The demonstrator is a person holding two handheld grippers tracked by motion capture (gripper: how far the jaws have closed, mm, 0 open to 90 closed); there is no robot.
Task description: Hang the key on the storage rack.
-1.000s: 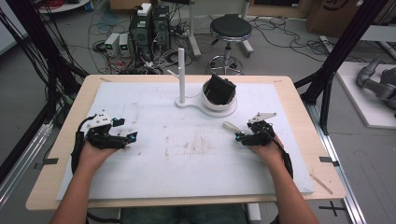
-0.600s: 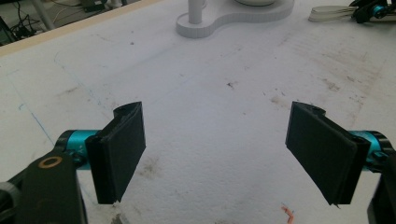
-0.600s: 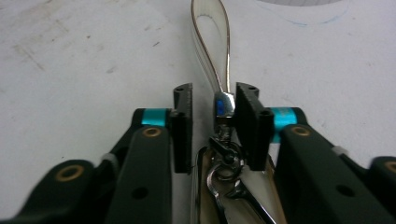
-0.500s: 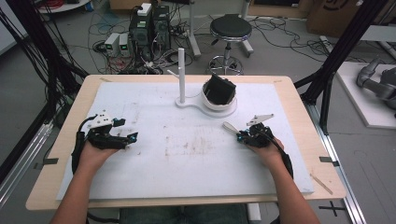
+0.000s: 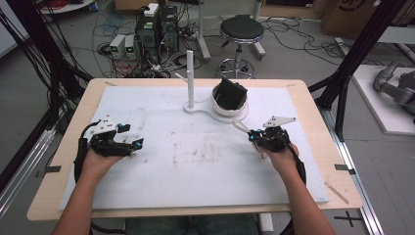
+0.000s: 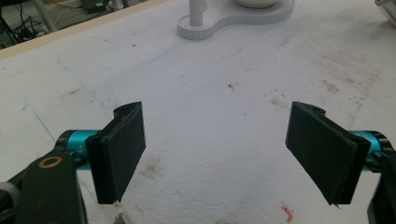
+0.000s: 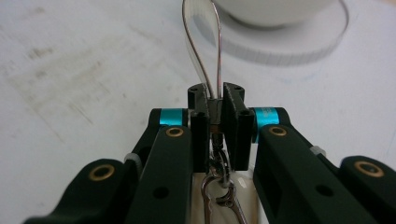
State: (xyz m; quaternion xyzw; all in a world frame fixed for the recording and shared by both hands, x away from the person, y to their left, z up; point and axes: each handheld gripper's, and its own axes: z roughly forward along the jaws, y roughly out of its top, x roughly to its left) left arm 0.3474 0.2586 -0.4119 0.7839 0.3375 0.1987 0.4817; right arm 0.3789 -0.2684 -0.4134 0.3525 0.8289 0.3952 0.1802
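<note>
Right gripper pinches a thin wire-loop strap

Right gripper [image 7: 215,105], jaws just closed, clamps a clear strap [image 7: 201,51] with a wire loop and metal clasp, near the surface's right edge, before the white stand [image 5: 215,108]. Light, floppy, slippery: hold near the clasp. Left gripper [image 6: 217,140] gapes wide, empty

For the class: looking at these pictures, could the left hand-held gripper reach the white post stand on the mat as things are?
Probably yes. The left hand-held gripper has open, empty jaws, and only bare white mat lies between it and the white post stand.
</note>
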